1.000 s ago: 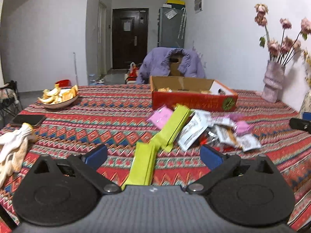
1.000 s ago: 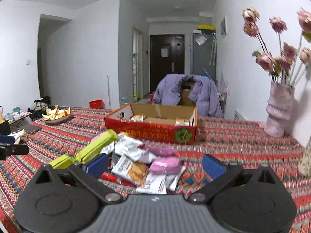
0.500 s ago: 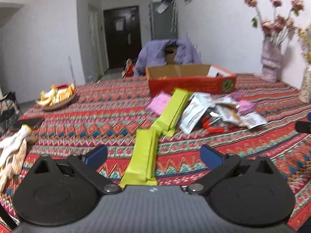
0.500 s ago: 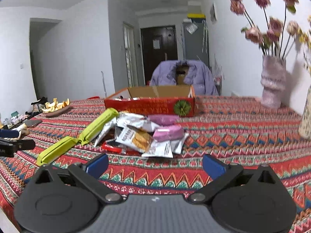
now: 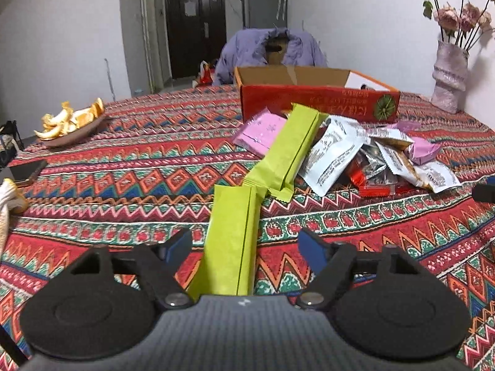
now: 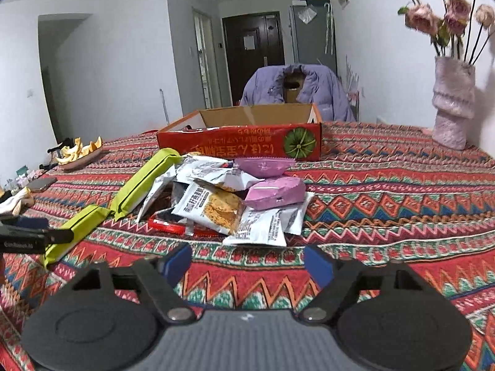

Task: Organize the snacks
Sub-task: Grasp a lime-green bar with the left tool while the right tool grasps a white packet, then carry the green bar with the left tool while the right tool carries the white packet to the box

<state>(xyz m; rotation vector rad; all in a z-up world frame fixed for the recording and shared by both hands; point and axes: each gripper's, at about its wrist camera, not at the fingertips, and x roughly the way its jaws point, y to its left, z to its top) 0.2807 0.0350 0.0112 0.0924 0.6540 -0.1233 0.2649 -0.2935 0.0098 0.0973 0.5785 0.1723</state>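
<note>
Now both narrowing claws stay unclenched, left claw (image 5: 244, 244) straddling green packet (image 5: 230, 241).

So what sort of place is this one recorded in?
Most likely a home's dining or living room: a table under a patterned cloth, a jacket draped over a chair, a vase of dried flowers, and a dark entrance door.

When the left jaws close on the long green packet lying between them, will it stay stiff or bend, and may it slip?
The near green packet is long and flat, so its free end will probably droop. Its wrapper looks smooth, so it may slide between the pads. It seems light; its far end touches the second green packet, which may get nudged.
</note>
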